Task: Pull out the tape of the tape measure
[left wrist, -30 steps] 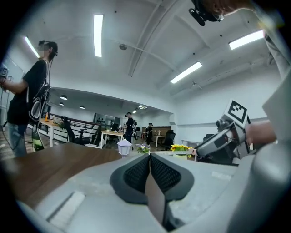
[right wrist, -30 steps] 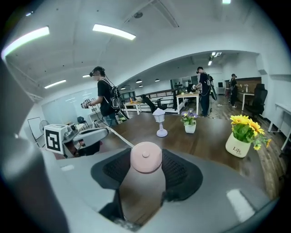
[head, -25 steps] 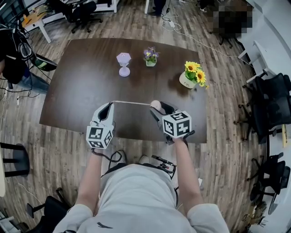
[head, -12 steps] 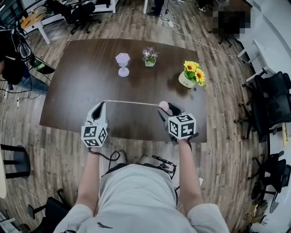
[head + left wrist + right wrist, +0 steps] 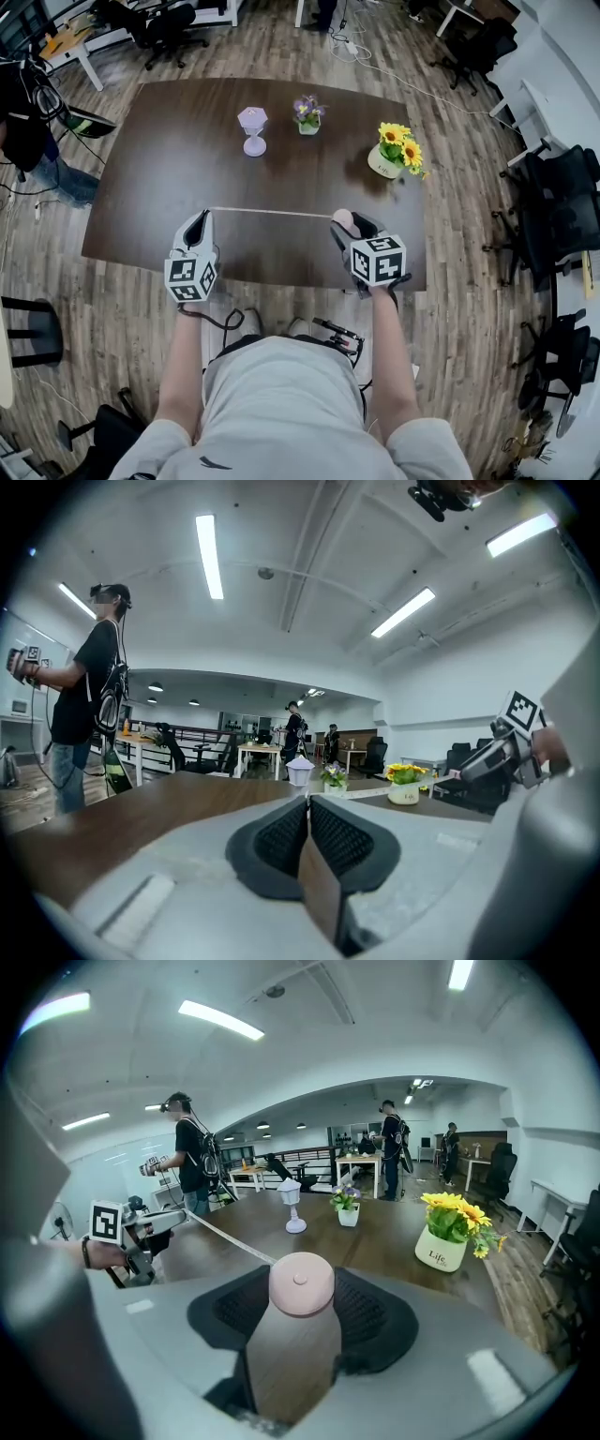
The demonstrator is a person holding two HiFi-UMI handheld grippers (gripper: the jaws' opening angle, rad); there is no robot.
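**Inspector:** State the arm pose.

**Operator:** Both forearms reach forward from the body over the near edge of the table. They are well apart, one to the left and one to the right. The left gripper points almost level. The right gripper tilts downward toward the tabletop.

**Inspector:** State the left jaw condition.

**Operator:** The jaws are closed together, and the black pads meet along a single seam. The tape leaves their tips. The tape end itself is too thin to see between the pads, but it appears to be pinched there.

**Inspector:** And the right?

**Operator:** The jaws stand wide and are clamped on the round pink tape measure, one pad on each side of its case.

**Inspector:** Where is the tape?

**Operator:** It is drawn out in a straight, taut line from the case leftward to the left gripper, above the near part of the table.
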